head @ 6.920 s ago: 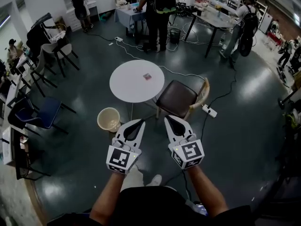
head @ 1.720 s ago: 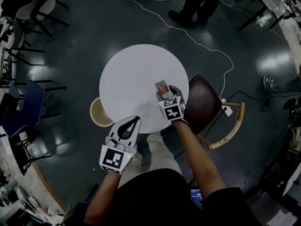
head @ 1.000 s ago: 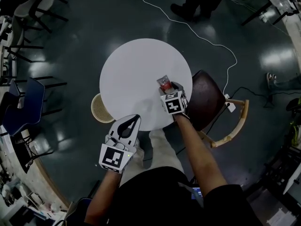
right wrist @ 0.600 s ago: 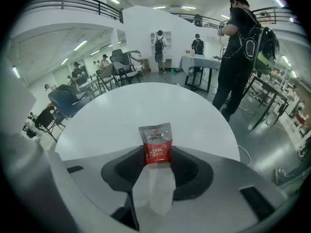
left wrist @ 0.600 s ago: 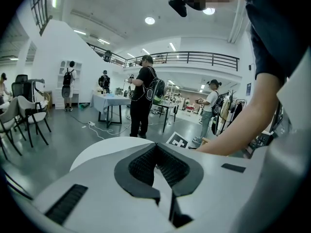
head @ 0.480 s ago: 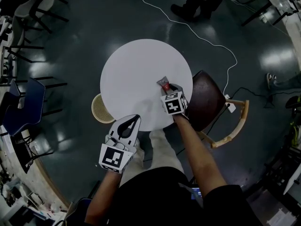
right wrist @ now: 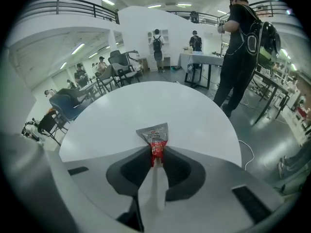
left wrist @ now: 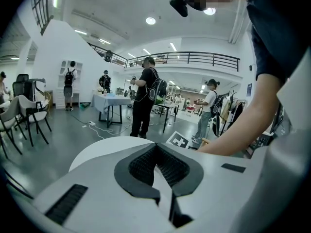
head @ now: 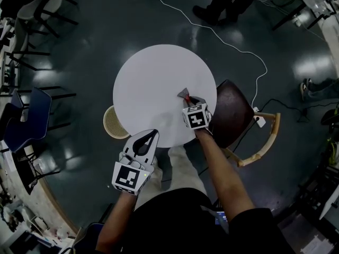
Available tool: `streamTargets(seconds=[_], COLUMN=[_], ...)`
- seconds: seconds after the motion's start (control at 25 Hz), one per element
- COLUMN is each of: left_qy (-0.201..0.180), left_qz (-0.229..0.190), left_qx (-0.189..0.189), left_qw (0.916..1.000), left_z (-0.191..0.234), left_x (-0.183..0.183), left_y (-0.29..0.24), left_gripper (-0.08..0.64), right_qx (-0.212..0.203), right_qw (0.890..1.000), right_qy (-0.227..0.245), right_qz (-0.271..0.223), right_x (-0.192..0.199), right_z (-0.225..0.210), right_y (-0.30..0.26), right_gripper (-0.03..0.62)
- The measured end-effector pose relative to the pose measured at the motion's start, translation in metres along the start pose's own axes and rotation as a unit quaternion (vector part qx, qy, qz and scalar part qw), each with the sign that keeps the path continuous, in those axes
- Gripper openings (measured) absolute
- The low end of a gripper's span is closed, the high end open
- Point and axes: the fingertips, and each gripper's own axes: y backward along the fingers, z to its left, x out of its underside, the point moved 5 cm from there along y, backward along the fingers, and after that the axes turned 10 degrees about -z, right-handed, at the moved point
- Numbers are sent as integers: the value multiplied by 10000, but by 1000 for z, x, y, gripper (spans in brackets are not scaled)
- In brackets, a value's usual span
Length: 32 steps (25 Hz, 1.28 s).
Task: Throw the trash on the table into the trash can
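Pinching wrapper [right wrist: 154, 136] w/ R gripper [right wrist: 155, 153], jaws just closing, on white table [right wrist: 116, 115]

A crumpled foil wrapper [head: 184, 93] lies near the round white table [head: 153, 83]'s right edge. A tan woven trash can [head: 112, 125] stands near-left of the table, a brown chair [head: 228, 112] right.

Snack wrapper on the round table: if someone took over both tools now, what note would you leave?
Right tool: jaws have just been closing, now pinching the snack wrapper on the white table.
Left tool: shut, empty, held at the table's near edge.
Trash can: on the floor beside the table, left-tool side.
Done: wrapper gripped.
Left: lift it, drop it in the can.
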Motion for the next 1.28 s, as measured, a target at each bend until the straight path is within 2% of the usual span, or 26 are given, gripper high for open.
streamTargets(seconds=[0.32,0.76,1.0,1.28], left_qy=[4,-56,-116,37], left_qz=[3,3,-100,-326], left_qx=[-13,-8,-7,-117], left_qw=[10000,10000,9999,9994], left_z=[1,2,9,11], left_x=[0,0,-12,-35], left_y=[-1,2,7,17], left_gripper=[15,15,15,15], right_qx=[-56,-239,-313,-484], right_qw=[9997,9982,9930,9795], right_qy=[54,54,173,406], right_qz=[-218,-542,-1125,-1915], right_x=[-12,-29,-73,-123], right_z=[4,17,28,50], right_y=[4,30,66,120], right_gripper=[66,67,66,66])
